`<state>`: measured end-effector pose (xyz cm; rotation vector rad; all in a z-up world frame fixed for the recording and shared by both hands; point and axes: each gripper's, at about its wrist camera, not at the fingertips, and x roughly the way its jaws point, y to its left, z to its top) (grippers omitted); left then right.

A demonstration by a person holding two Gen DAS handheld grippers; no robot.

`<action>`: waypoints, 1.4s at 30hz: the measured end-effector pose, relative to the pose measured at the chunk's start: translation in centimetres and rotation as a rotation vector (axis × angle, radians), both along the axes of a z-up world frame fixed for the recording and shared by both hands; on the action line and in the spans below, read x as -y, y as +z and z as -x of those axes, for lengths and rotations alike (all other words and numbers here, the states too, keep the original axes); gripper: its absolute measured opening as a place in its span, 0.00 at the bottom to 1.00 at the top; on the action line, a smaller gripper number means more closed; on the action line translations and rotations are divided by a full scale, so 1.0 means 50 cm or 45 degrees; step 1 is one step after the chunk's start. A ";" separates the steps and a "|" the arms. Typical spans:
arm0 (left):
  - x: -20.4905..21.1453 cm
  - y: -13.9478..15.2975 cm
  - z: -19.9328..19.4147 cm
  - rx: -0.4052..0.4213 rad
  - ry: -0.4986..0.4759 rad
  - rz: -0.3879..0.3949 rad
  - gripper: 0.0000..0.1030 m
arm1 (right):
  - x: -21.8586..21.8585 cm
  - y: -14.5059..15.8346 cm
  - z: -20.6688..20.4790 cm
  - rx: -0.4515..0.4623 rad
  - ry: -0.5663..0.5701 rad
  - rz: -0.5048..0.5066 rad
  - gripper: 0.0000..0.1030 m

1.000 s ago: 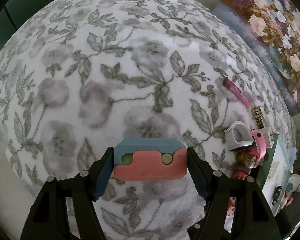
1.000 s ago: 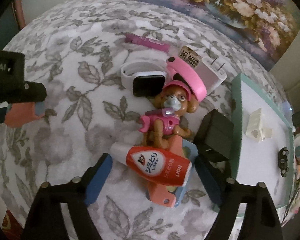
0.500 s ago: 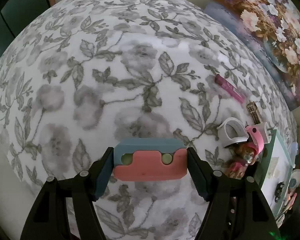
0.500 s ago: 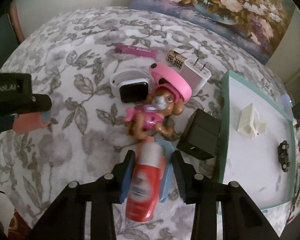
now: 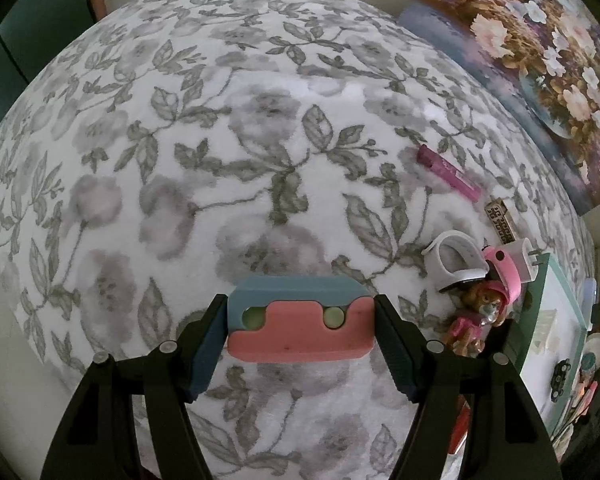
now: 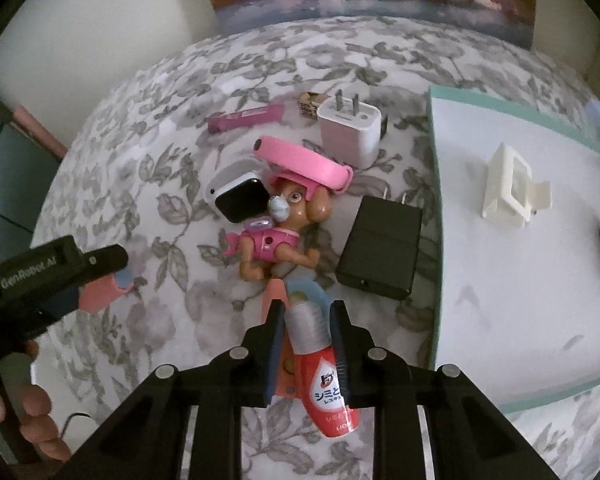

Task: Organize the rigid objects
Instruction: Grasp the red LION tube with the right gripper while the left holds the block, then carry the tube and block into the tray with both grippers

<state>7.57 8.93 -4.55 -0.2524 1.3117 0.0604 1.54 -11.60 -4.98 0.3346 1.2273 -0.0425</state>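
Red bottle (image 6: pixel 320 364) pinched upright-tilted in my right gripper (image 6: pixel 306 344), near edge of floral cloth (image 6: pixel 148 184), just before the toy dog (image 6: pixel 278 236). Teal tray (image 6: pixel 434 200) to the right. Left gripper (image 5: pixel 300 316) spread, empty.

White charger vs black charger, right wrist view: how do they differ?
The white charger is paler and looks smaller than the black charger. The white charger lies farther back, beside the pink band; the black charger lies nearer, next to the tray. Both lie on the floral cloth, prongs pointing away, neither in the tray.
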 end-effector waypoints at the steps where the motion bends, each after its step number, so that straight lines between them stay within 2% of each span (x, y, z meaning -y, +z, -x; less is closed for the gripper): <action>1: 0.001 0.000 0.000 0.002 -0.001 -0.001 0.70 | 0.003 0.002 0.001 0.002 -0.007 -0.015 0.24; 15: 0.036 0.070 0.011 0.135 -0.068 -0.056 0.70 | 0.064 0.085 0.010 0.159 -0.095 -0.146 0.20; 28: 0.116 0.105 0.031 0.207 -0.185 -0.133 0.70 | 0.151 0.159 0.037 0.311 -0.209 -0.184 0.19; 35: 0.219 0.122 0.061 0.243 -0.323 -0.153 0.70 | 0.241 0.181 0.071 0.347 -0.339 -0.134 0.20; 42: 0.361 0.130 0.107 0.268 -0.541 -0.129 0.70 | 0.344 0.186 0.117 0.343 -0.483 -0.059 0.20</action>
